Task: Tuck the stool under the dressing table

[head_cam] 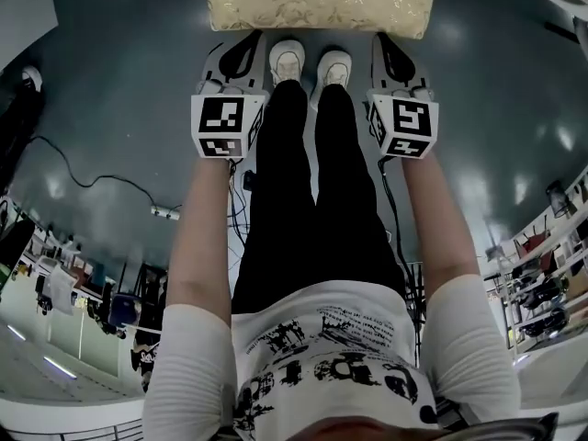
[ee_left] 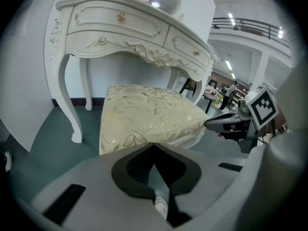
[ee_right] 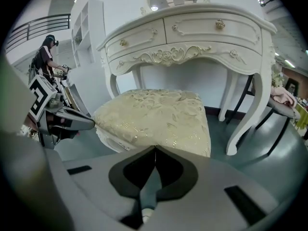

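The stool has a cream, gold-patterned cushion and lies at the top of the head view, just beyond the person's shoes. My left gripper and right gripper point at its near side, one toward each near corner. Both pairs of jaws are shut with nothing between them. In the left gripper view the left gripper has its tips at the near edge of the stool; whether they touch it I cannot tell. The white carved dressing table stands behind. The right gripper faces the stool and the table likewise.
The person's legs and white shoes stand between the two grippers. A cable and power strip lie on the grey floor at the left. A dark-legged chair stands right of the table, a white shelf unit to its left.
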A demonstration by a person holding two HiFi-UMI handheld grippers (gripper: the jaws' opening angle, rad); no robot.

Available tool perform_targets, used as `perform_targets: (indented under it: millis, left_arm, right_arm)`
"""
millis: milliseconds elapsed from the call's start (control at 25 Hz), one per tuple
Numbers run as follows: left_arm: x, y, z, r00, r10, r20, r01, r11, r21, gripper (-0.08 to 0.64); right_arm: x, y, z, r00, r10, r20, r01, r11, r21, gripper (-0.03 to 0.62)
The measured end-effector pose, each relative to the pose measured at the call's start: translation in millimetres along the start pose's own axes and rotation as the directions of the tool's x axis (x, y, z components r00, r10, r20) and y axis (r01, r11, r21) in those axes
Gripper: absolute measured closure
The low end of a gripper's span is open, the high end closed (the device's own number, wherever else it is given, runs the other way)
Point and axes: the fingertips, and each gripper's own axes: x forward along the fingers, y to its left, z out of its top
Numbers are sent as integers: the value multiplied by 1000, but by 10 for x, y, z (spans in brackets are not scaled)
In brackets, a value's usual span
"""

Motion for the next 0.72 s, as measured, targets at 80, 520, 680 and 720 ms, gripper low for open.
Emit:
perform_targets:
  millis: [80,520,680,720]
  left_arm:
    - [-11,32,-16,1000,13,17,-13,1000,0,540]
    - [-5,122,24,1000,15,-5,-15,998,-67,540]
    - [21,91,29,1000,12,-8,-13,997,-70,540]
    - [42,101,52,1000,15,-6,-16,997,-72,540]
  right_arm:
    - [3,-2,-6,1000,-7,10,7,999,-41,575]
    - [45,20,61,1000,5,-6,-5,1000,-31,575]
    - [42,-13,44,1000,9,3,-9,998,-64,575]
    - [58,-27,63,1000,8,6,-7,997,-77,575]
